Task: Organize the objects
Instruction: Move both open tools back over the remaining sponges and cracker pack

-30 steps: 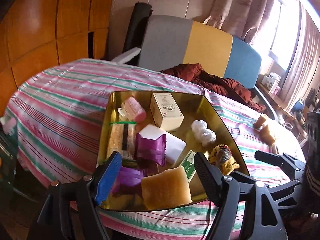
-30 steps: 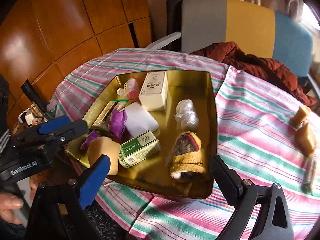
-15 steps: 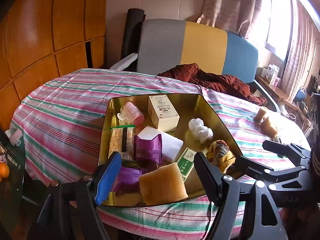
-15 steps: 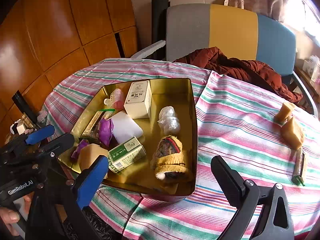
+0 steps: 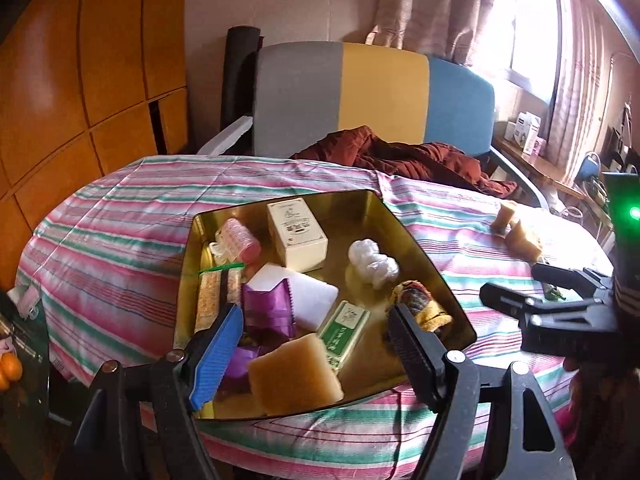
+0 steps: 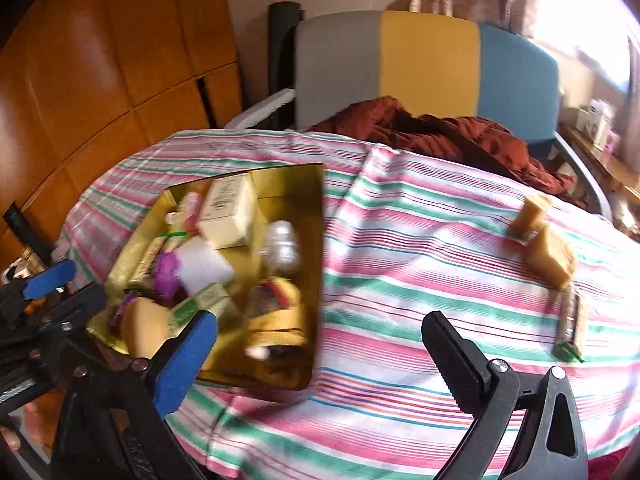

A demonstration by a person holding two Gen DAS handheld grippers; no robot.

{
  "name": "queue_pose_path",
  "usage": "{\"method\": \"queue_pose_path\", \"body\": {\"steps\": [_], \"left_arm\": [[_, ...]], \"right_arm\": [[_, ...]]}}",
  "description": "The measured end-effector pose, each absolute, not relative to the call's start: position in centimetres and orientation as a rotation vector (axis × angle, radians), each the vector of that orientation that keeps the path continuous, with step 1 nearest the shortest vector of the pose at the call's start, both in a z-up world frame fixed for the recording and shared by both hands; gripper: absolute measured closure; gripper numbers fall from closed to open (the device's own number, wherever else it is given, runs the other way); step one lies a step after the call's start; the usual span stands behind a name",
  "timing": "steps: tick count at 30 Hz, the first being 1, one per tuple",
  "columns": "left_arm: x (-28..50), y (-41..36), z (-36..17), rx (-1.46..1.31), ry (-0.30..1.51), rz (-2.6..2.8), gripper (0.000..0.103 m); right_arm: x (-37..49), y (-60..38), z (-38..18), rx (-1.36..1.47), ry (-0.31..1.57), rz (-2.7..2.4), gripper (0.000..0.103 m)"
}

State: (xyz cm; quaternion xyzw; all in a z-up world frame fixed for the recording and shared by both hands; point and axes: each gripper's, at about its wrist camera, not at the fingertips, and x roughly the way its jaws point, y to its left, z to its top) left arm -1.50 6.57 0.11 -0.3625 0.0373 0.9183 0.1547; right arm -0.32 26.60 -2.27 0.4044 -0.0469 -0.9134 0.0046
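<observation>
A gold tray (image 5: 440, 280) is seen on a round table under a striped tablecloth (image 5: 120, 232), and most of the small goods lie inside it. The left gripper (image 5: 316, 352) is held over the tray's near edge with its jaws spread wide and nothing pinched; a tan sponge block (image 5: 294, 374) lies below and between them, partly screened by the blue pad. A purple packet (image 5: 267, 310), a green carton (image 5: 345, 330), a cream box (image 5: 297, 233), a pink roller (image 5: 240, 240) and a wrapped white bundle (image 5: 373, 262) can be made out, but the print on the boxes cannot be read. A striped yellow cloth roll (image 5: 420, 304) is half hidden behind the black finger.

The right gripper (image 6: 320, 356) is likewise spread and empty, above bare cloth just right of the tray. Its view is smeared by blur — the tray's contents there are hard to tell apart. Three things remain outside the tray, well off to the right: two tan blocks (image 6: 550, 258) close together and a flat snack bar (image 6: 572, 326). The table's far side is covered by a rust-red garment (image 5: 404, 156) on a chair (image 5: 376, 96), and the near rim is cut off behind the gripper frames.
</observation>
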Motion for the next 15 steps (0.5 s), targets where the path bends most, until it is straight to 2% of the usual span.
{"method": "queue_pose_path", "body": {"steps": [15], "left_arm": [[-1.6, 11.2, 0.5, -1.004, 0.138, 2.485, 0.027]], "right_arm": [[0.3, 38.8, -4.1, 1.562, -0.453, -2.943, 0.0]]}}
